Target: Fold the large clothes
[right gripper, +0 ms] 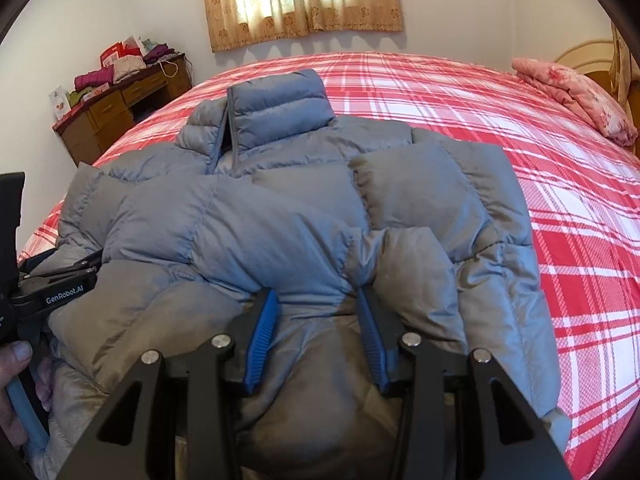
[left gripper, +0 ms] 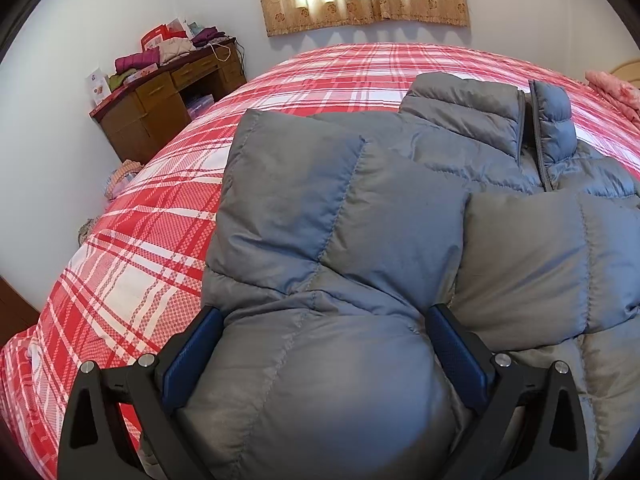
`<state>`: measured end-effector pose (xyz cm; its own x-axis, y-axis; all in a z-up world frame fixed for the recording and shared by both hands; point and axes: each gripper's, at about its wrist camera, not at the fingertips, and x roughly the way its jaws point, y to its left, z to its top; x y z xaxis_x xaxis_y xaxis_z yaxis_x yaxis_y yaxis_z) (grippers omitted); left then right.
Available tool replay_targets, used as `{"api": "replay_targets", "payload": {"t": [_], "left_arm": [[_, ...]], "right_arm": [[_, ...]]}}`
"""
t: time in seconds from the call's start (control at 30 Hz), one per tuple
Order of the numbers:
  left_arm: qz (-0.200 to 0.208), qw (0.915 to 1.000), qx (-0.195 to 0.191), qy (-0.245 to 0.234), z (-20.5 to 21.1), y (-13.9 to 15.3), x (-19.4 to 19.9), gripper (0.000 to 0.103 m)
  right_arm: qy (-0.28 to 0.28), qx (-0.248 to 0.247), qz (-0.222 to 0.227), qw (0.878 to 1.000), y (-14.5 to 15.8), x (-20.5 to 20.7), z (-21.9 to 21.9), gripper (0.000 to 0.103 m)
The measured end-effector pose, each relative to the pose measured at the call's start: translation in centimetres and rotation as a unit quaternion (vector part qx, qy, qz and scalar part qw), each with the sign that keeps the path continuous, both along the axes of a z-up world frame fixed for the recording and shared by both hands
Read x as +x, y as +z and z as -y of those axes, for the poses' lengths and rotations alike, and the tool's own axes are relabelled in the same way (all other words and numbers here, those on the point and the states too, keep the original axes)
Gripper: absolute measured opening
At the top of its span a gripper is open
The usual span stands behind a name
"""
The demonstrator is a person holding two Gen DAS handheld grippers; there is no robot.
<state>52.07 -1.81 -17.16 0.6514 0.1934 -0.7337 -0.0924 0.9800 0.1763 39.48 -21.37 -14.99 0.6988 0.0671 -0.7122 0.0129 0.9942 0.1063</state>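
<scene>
A grey puffer jacket [left gripper: 344, 208] lies on the red plaid bed [left gripper: 152, 216], collar toward the far wall, both sleeves folded in across its front. My left gripper [left gripper: 324, 312] is open, its blue pads either side of the padded hem on the jacket's left. In the right wrist view the jacket [right gripper: 280, 208] fills the middle. My right gripper [right gripper: 318, 296] is open, its pads straddling a bunched fold of the hem. The left gripper's body [right gripper: 60, 284] shows at that view's left edge, on the jacket.
A brown desk [left gripper: 168, 100] piled with clothes and boxes stands at the far left by the wall. A pink folded quilt [right gripper: 576, 96] lies at the bed's far right near the headboard. A curtained window [right gripper: 300, 0] is on the far wall.
</scene>
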Motion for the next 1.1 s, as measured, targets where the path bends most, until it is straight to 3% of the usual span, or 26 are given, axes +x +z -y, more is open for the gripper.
{"api": "replay_targets", "payload": {"t": [0.2,0.33,0.43,0.47,0.53,0.7,0.9,1.1], "left_arm": [[0.002,1.0000,0.001,-0.001,0.1,0.0,-0.1,0.102],[-0.032,0.9980,-0.051,-0.019,-1.5,0.7,0.5,0.102],[-0.032,0.9963,-0.076,-0.022,-2.8,3.2,0.8,0.102],[-0.020,0.9961,-0.082,-0.023,-3.1,4.2,0.9,0.102],[0.008,0.9959,-0.085,-0.030,-2.9,6.6,1.7,0.102],[0.027,0.9954,-0.082,-0.041,-0.9,10.0,7.6,0.102],[0.000,0.9896,-0.144,-0.003,-0.1,10.1,15.0,0.102],[-0.012,0.9936,-0.113,-0.005,2.6,9.2,20.3,0.102]], "right_arm": [[-0.001,-0.014,-0.002,1.000,-0.1,0.0,-0.4,0.045],[0.017,-0.013,-0.014,1.000,0.4,0.2,-0.3,0.049],[0.051,0.027,-0.030,0.998,2.2,0.5,0.8,0.069],[0.051,0.032,-0.019,0.998,3.6,0.7,1.3,0.082],[0.047,0.014,0.010,0.999,5.8,1.2,1.6,0.092],[0.030,0.000,0.030,0.999,9.7,6.1,2.3,0.096],[-0.019,0.043,-0.004,0.999,9.6,12.8,3.8,0.101],[-0.047,0.070,-0.023,0.996,9.4,17.5,4.7,0.102]]}}
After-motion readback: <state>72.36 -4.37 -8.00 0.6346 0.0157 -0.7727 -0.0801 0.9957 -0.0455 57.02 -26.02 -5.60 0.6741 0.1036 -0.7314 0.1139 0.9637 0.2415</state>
